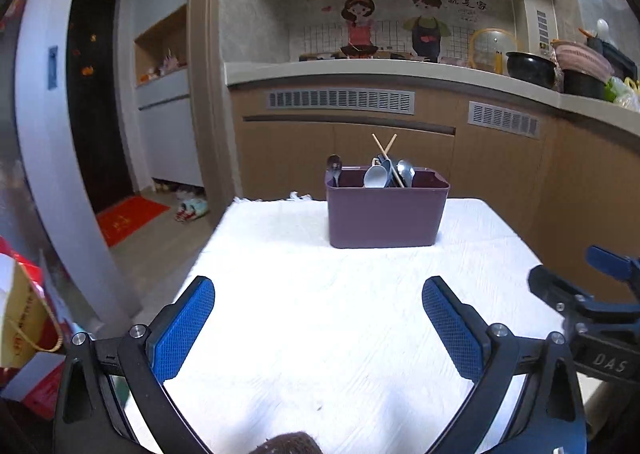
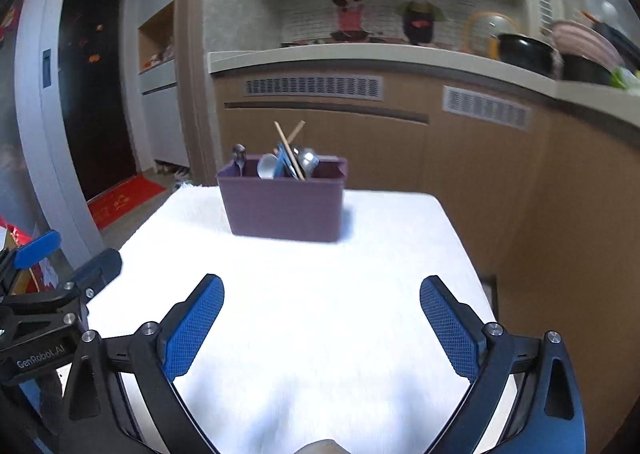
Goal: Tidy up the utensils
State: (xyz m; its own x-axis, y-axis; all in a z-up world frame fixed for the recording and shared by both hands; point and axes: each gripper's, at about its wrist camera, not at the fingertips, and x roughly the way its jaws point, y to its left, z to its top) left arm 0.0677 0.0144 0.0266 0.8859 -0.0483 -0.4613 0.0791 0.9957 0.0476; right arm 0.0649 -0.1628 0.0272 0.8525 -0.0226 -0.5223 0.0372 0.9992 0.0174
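Observation:
A purple utensil bin point(image 1: 386, 213) stands at the far end of a white-clothed table point(image 1: 320, 334). It holds spoons point(image 1: 376, 175), a pair of wooden chopsticks point(image 1: 385, 147) and other utensils, all standing upright. My left gripper point(image 1: 319, 328) is open and empty, low over the near part of the table. My right gripper point(image 2: 321, 328) is also open and empty, beside the left one; the bin point(image 2: 286, 205) lies ahead of it, slightly left. The right gripper shows at the right edge of the left wrist view point(image 1: 592, 294), the left gripper at the left edge of the right wrist view point(image 2: 52, 294).
A kitchen counter point(image 1: 400, 71) with brown cabinets runs behind the table, with pots and bowls point(image 1: 532, 67) at its right end. A doorway with a red mat point(image 1: 128, 217) is at the left. Red bags point(image 1: 24, 318) stand by the table's left side.

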